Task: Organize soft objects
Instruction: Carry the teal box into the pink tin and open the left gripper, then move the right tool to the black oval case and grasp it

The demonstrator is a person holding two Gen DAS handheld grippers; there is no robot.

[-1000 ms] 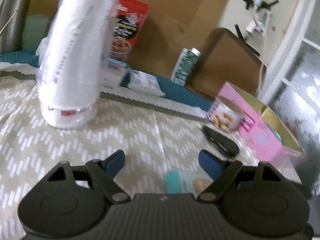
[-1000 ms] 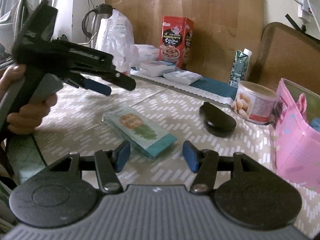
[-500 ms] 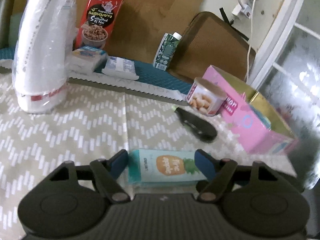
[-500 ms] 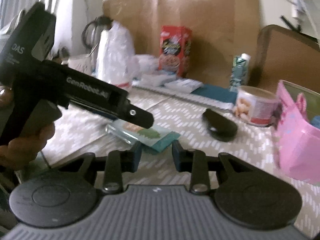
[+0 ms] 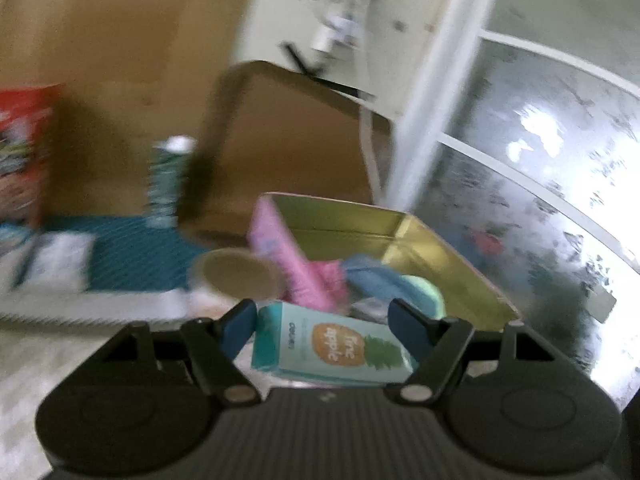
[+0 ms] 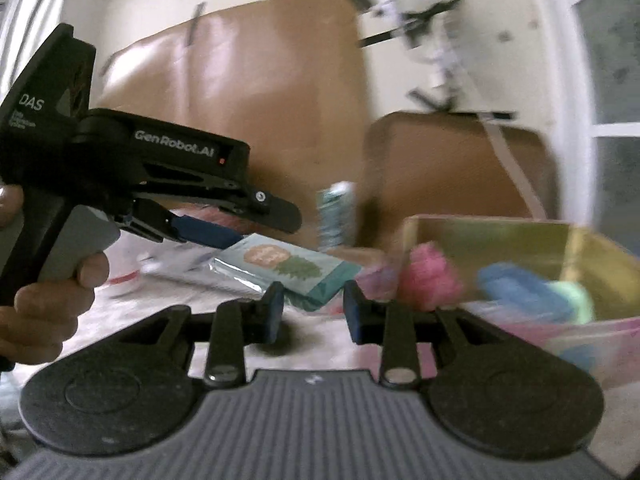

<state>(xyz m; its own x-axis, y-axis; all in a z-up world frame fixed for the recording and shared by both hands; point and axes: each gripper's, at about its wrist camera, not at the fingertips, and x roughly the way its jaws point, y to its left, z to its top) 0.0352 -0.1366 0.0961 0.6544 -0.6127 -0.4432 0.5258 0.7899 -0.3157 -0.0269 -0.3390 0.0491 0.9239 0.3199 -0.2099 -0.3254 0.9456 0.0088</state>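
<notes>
Tissue pack [image 5: 332,346] clamped across its width in left gripper [image 5: 322,326], raised near pink box [image 5: 440,248] — likely for dropping in. Right gripper [image 6: 313,306] part-open, empty — apparently just standing by.

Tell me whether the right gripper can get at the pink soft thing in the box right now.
Probably yes. The right gripper is open and empty, the box has no lid, and the pink soft thing lies just ahead; the tissue pack sits to its left.
</notes>
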